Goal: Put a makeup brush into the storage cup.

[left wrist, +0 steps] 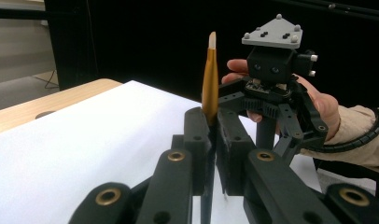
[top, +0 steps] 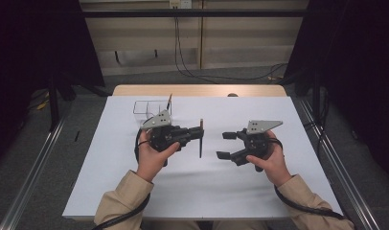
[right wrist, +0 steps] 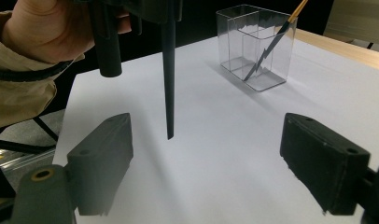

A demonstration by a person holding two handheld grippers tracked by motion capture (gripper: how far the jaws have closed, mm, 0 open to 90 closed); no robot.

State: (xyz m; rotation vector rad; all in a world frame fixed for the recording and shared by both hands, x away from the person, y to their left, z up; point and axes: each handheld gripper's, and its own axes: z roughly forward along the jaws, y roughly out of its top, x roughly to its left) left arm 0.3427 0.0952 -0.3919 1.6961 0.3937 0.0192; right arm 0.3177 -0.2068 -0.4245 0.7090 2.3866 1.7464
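Note:
A paintbrush (top: 200,140) with a black handle and a gold ferrule (left wrist: 209,86) stands nearly upright above the white sheet, tip up. My left gripper (top: 200,133) is shut on it just below the ferrule, the jaws (left wrist: 212,122) pressed together around the handle. In the right gripper view the handle's pointed end (right wrist: 169,93) hangs just above the sheet. My right gripper (top: 224,145) is open, a short way right of the brush and facing it, with nothing between its pads (right wrist: 106,151). A clear plastic box (top: 151,108) at the back left holds a second brush (top: 169,101) that leans on its rim.
A white sheet (top: 135,187) covers most of the wooden table (top: 197,90). The clear box (right wrist: 255,46) with its leaning brush (right wrist: 274,42) lies beyond the held brush. Dark curtains stand on both sides, and cables trail on the floor behind.

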